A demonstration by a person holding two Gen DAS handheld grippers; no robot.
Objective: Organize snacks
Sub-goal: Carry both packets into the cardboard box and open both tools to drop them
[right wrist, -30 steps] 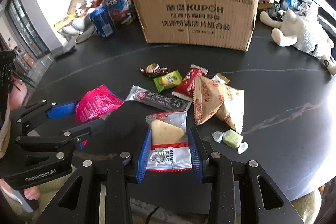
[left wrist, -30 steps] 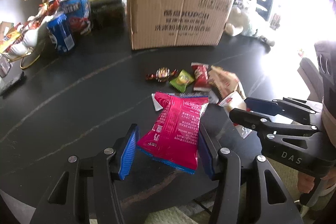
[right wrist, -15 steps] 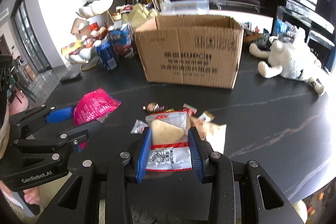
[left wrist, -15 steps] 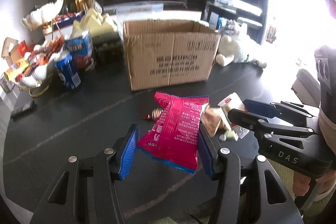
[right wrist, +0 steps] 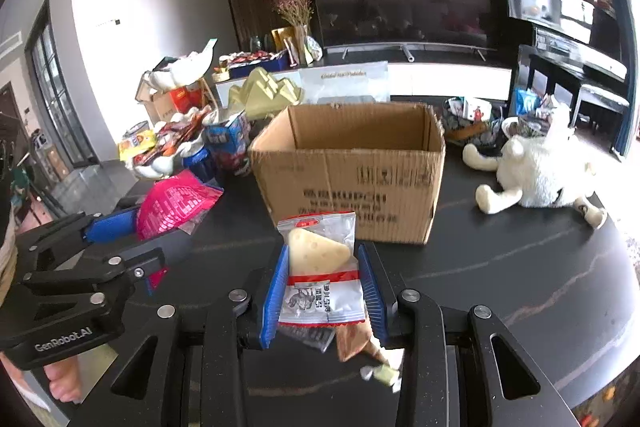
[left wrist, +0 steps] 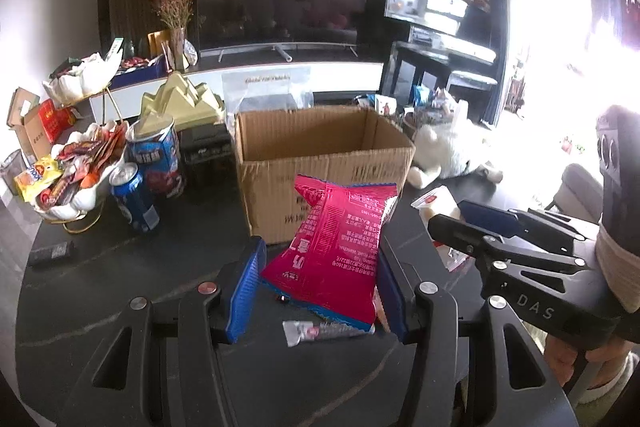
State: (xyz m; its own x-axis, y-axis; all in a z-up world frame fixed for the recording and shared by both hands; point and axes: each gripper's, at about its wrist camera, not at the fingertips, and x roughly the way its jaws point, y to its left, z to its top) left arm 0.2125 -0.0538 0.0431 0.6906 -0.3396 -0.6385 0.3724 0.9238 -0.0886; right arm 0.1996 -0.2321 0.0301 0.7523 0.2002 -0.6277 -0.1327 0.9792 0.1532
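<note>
Status: both hand-held grippers loaded, both raised off the dark tabletop (right wrist: 520, 267) and facing the open cardboard box (right wrist: 352, 183).

Left hand-held gripper (left wrist: 320, 283) is clamped on the pink snack bag (left wrist: 340, 251), blue pads on its two side edges, bag standing roughly upright and a bit crumpled. Right hand-held gripper (right wrist: 324, 291) is clamped on the clear cheese-wedge packet (right wrist: 320, 267), held at the lower printed half, wedge end sticking up. Neither snack touches the box yet; the box sits just ahead of both, top open, nothing visible inside from this angle.

Likely step: carry and drop into the box. Suggestions:
- Lift until each pack's bottom edge clears the near wall; the pink bag hangs low below the pads and could catch the rim.
- Go in one at a time or keep the two tools apart; they sit close side by side and the opening isn't wide.
- Release only once past the near wall, low inside, so the light packets don't flutter out.

Leftovers under the grippers: grey wrapper (left wrist: 320, 331), tan pack (right wrist: 356, 343), small green candy (right wrist: 384, 373). These look like the next pickups.
</note>
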